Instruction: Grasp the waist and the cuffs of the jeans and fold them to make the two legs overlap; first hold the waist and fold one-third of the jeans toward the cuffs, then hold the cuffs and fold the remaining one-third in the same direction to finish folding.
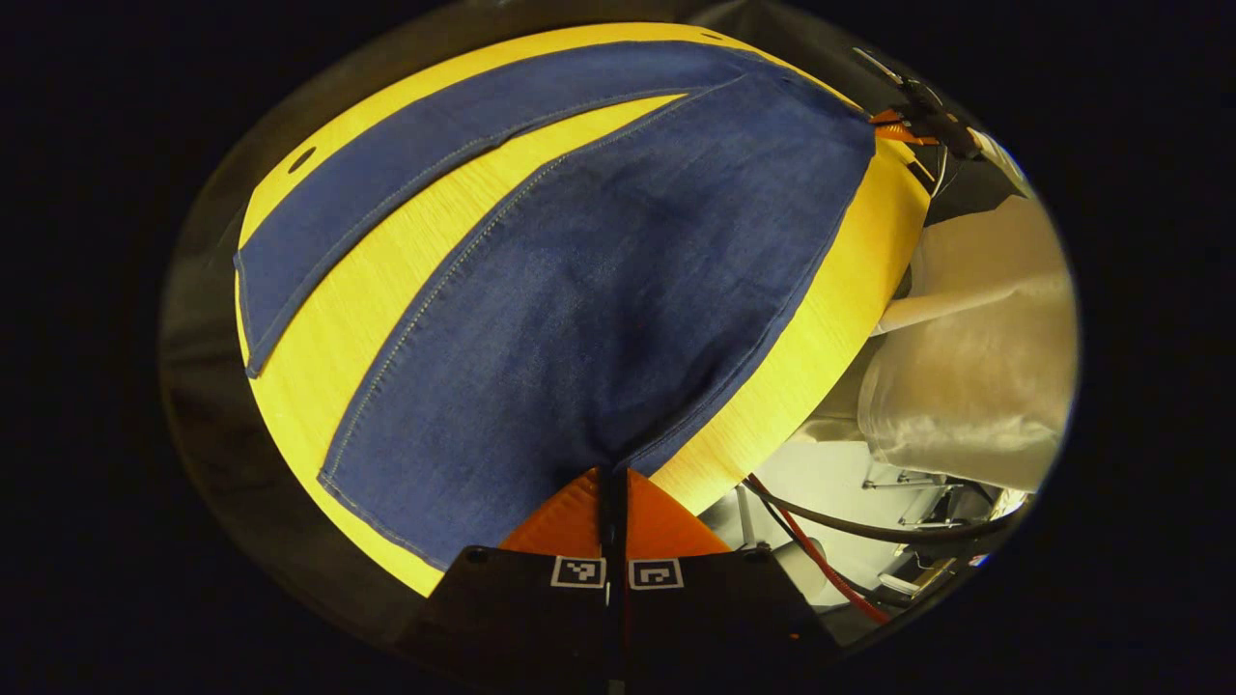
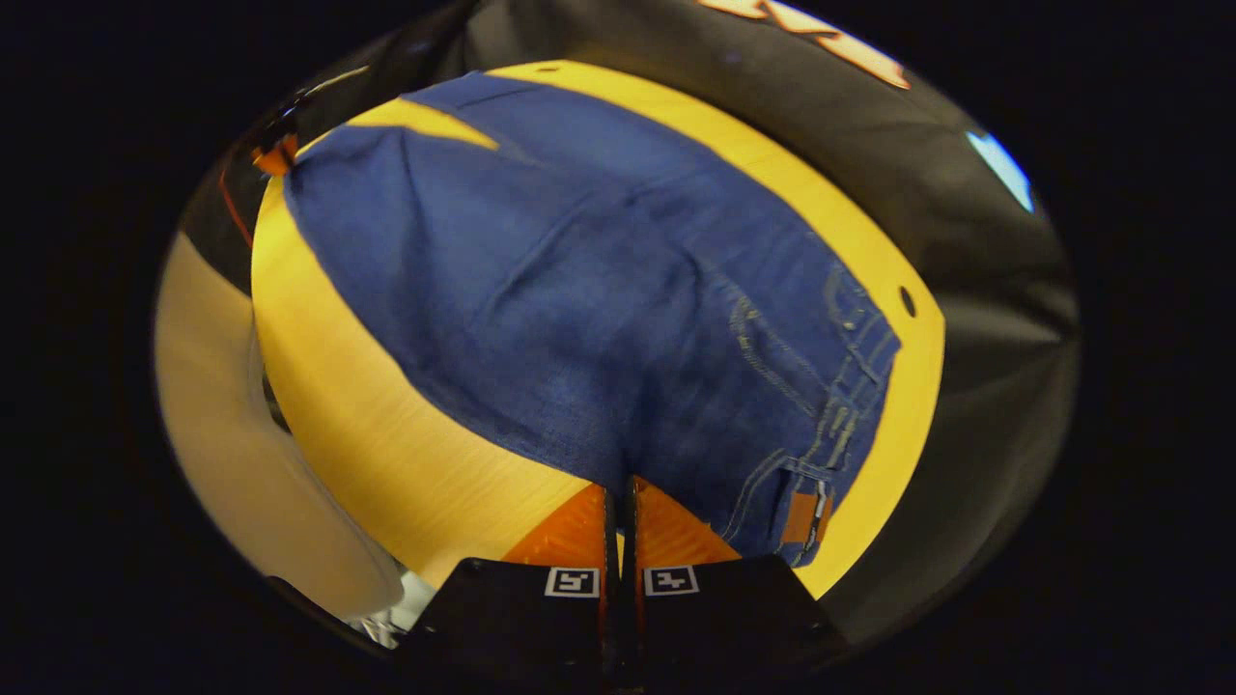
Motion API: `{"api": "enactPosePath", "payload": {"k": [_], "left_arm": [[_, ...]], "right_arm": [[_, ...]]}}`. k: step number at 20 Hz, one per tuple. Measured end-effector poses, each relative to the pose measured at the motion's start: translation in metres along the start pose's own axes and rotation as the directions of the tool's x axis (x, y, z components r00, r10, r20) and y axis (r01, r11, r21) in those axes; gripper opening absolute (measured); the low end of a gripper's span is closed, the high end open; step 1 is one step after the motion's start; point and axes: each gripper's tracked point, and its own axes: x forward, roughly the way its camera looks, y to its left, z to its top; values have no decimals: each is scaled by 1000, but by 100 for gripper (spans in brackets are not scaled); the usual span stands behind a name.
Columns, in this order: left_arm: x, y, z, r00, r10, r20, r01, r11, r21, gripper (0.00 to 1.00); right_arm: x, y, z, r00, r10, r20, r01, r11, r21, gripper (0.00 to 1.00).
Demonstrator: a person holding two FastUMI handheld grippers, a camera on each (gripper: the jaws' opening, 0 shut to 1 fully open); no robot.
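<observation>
Blue jeans (image 1: 599, 290) lie on a yellow table (image 1: 386, 299). In the left gripper view the near leg rises to my left gripper (image 1: 613, 483), which is shut on its edge close to the cuff. The far leg (image 1: 435, 164) lies flat and apart from it. My right gripper (image 1: 903, 121) shows at the far end of the jeans. In the right gripper view the jeans (image 2: 579, 290) run away from the waistband (image 2: 850, 376) with its brown patch. My right gripper (image 2: 619, 497) is shut on the jeans' near edge by the waist. My left gripper (image 2: 277, 154) pinches the far corner.
A person in light clothing (image 1: 975, 367) stands at the table's near side, also seen in the right gripper view (image 2: 222, 415). Red and black cables (image 1: 830, 560) hang below the table's edge. The table (image 2: 386, 454) has a small hole (image 2: 907, 301) near its rim.
</observation>
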Motion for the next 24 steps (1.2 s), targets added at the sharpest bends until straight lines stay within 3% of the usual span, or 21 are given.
{"api": "enactPosePath", "payload": {"k": [4,11,18,24], "left_arm": [[-27,20,20,998,57,37,-58,998,34,0],[-82,81,72,977,204,64,-210,971,113,0],[-115,158,148,942,325,86,-334,934,129,0],[-83,231,208,931,357,81,-361,932,45,0]], "right_arm": [[-32,-13,39,986,-110,123,93,987,132,2],[-53,-58,112,929,-268,254,191,938,290,2],[-40,-113,187,877,-352,325,193,881,432,2],[23,-151,238,883,-350,313,161,852,498,0]]}}
